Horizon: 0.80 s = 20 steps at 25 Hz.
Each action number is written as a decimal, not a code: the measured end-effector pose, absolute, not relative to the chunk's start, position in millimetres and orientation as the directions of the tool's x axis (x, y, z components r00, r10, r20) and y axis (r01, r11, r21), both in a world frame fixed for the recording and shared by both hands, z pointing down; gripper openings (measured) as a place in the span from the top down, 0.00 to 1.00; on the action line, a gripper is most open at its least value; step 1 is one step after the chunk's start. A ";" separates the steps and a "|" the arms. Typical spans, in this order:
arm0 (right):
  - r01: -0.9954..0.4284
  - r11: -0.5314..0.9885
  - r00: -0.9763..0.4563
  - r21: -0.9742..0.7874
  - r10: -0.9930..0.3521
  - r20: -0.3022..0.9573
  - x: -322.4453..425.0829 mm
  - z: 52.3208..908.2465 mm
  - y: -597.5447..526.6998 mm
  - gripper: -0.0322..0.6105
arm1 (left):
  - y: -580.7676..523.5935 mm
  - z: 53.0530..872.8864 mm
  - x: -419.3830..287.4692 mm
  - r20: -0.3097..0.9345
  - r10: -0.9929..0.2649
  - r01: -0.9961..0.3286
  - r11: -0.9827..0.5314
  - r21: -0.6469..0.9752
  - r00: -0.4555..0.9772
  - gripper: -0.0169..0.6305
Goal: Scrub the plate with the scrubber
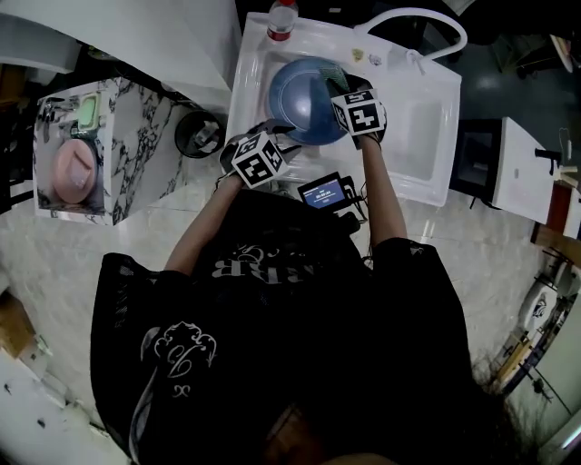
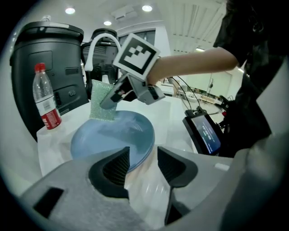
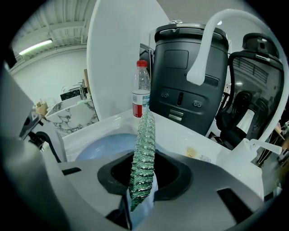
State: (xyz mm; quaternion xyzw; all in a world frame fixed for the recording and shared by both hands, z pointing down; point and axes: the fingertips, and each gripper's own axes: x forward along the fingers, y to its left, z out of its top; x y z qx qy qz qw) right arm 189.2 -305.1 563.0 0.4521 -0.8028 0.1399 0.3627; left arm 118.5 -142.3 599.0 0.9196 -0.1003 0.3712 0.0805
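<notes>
A blue plate (image 1: 300, 100) lies tilted in the white sink (image 1: 427, 136). My left gripper (image 1: 278, 133) is at the plate's near rim. In the left gripper view the plate (image 2: 108, 135) reaches in between the jaws of my left gripper (image 2: 142, 164). Its edge lies by the left pad, the right pad stands clear of it, so the gripper is open. My right gripper (image 1: 343, 89) is shut on a green scrubber (image 1: 332, 76) over the plate's far right side. Edge-on, the scrubber (image 3: 143, 153) stands up from the right gripper (image 3: 143, 182); it hangs flat as a green scrubber (image 2: 101, 101) above the plate.
A red-labelled water bottle (image 1: 281, 20) stands on the sink's back rim, beside a white faucet (image 1: 418, 23). A large black bin (image 3: 189, 76) stands behind the sink. A small lit screen (image 1: 325, 191) hangs at the person's waist. A marble counter (image 1: 136, 145) stands to the left.
</notes>
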 end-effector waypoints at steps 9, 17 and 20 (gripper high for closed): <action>-0.786 0.596 -0.280 0.161 -0.577 0.767 186.1 585.3 -333.5 0.81 | -141.5 630.5 114.0 0.813 -0.071 -0.056 -0.997 -0.048 0.578 0.68; -0.766 0.627 -0.305 0.142 -0.549 0.778 164.1 594.5 -341.8 0.81 | -151.8 627.0 109.1 0.803 -0.058 -0.109 -0.994 0.009 0.593 0.82; -0.772 0.629 -0.348 0.090 -0.538 0.767 149.7 596.9 -340.7 0.81 | -152.3 627.9 102.1 0.811 -0.049 -0.133 -0.991 0.036 0.583 0.82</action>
